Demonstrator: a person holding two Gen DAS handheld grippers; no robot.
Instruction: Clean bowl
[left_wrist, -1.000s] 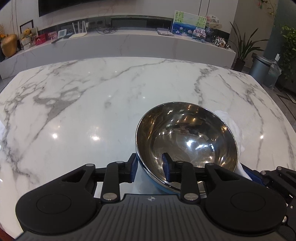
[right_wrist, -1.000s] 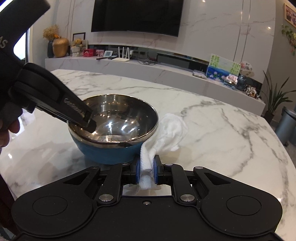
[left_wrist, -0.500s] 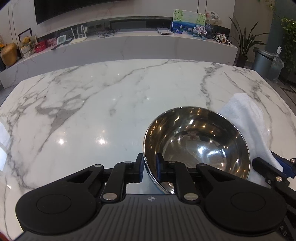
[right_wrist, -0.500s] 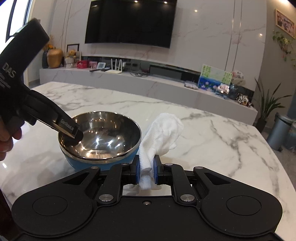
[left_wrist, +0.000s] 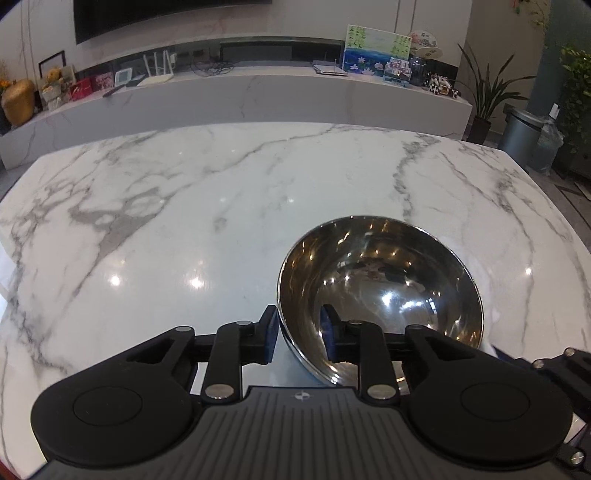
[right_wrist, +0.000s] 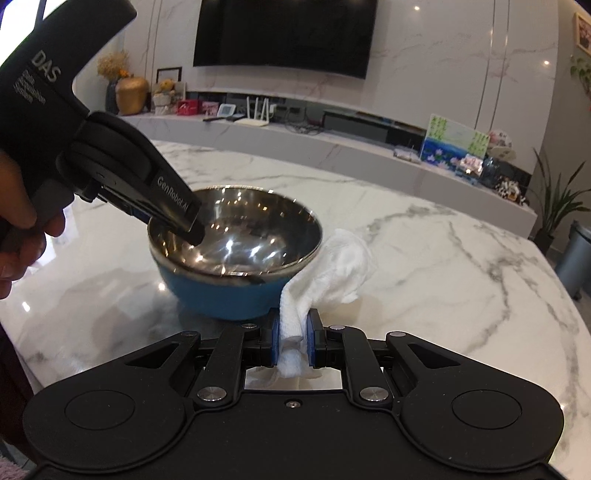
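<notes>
A steel bowl (left_wrist: 380, 291) with a blue outside (right_wrist: 236, 258) is held tilted just above the marble table (left_wrist: 184, 221). My left gripper (left_wrist: 299, 334) is shut on its near rim, one finger inside and one outside; it also shows in the right wrist view (right_wrist: 184, 225) at the bowl's left rim. My right gripper (right_wrist: 291, 341) is shut on a white cloth (right_wrist: 332, 269), which hangs against the bowl's right side. In the left wrist view the cloth (left_wrist: 484, 295) peeks out behind the bowl's right edge.
The marble table (right_wrist: 461, 277) is round-edged, its far edge near a long low white cabinet (left_wrist: 240, 99) with small items. A grey bin (left_wrist: 524, 133) and plants stand at the right. A person's hand (right_wrist: 22, 240) holds the left gripper.
The left gripper closed on the bowl's rim and has lifted and tilted it. The right gripper with the cloth rose, then came back close beside the bowl.
</notes>
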